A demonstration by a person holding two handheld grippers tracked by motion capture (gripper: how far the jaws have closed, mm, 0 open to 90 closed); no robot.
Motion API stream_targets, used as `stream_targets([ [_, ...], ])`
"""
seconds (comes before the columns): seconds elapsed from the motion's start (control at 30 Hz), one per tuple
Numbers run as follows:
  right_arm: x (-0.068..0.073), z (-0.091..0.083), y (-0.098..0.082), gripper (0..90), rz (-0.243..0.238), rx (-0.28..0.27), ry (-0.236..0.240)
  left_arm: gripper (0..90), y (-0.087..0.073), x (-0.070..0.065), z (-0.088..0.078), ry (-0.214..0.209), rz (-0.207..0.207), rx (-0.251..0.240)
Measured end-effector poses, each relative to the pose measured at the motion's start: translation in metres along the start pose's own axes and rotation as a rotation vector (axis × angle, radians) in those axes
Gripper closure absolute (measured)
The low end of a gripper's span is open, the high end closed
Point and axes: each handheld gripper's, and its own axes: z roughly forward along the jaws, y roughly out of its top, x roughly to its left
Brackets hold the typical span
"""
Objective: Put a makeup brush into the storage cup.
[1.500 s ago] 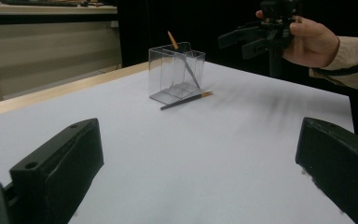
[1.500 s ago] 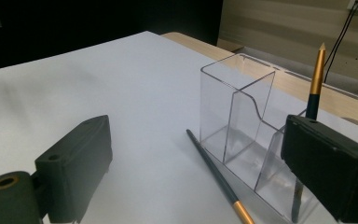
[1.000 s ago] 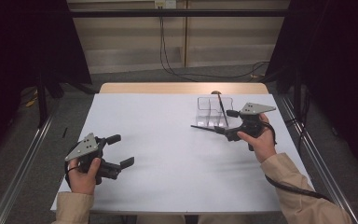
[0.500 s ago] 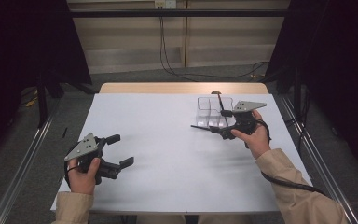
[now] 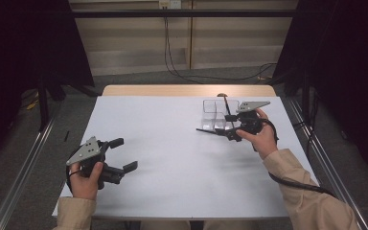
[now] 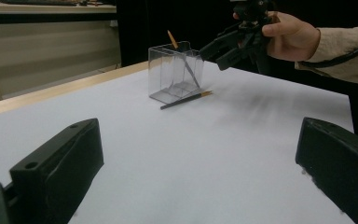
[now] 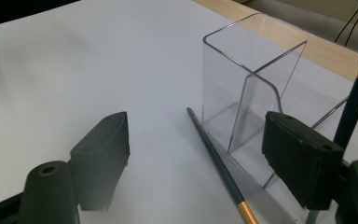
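two dark slim brushes: one (image 7: 219, 163) lies flat on the white desk (image 5: 172, 143), one (image 6: 186, 67) leans in the single clear plastic box (image 7: 247, 93); right tongs (image 7: 196, 154), closing, and left tongs (image 6: 200, 163) both gape, holding nothing.

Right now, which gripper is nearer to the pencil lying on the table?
Right. The right gripper hovers just above the pencil beside the clear organizer; the left gripper sits far across the table.

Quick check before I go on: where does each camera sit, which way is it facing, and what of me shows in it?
High view: above your table edge, looking forward and down; both forearms, left gripper, right gripper.
Left gripper view: on the left gripper, facing the clear box; your right hand.
Right gripper view: on the right gripper, facing the box; own jaws.
Shared: box and the lying brush.
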Motion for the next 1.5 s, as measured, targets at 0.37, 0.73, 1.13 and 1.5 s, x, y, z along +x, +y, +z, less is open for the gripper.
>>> stream_targets([
  [0.37,0.0,0.005,0.005,25.5,0.013,0.111,0.011,0.5,0.0,0.0,0.001,0.0,-0.004,0.0],
  [0.73,-0.002,0.014,0.008,30.5,0.0,0.229,0.035,0.5,-0.001,0.0,0.002,-0.006,-0.006,0.001],
  [1.13,-0.002,0.025,0.006,40.8,-0.04,0.32,0.022,0.5,-0.001,-0.001,0.003,-0.01,-0.006,0.002],
  [1.5,-0.01,0.031,-0.002,47.8,-0.023,0.36,-0.005,0.5,-0.002,0.001,0.003,-0.009,-0.002,0.005],
])
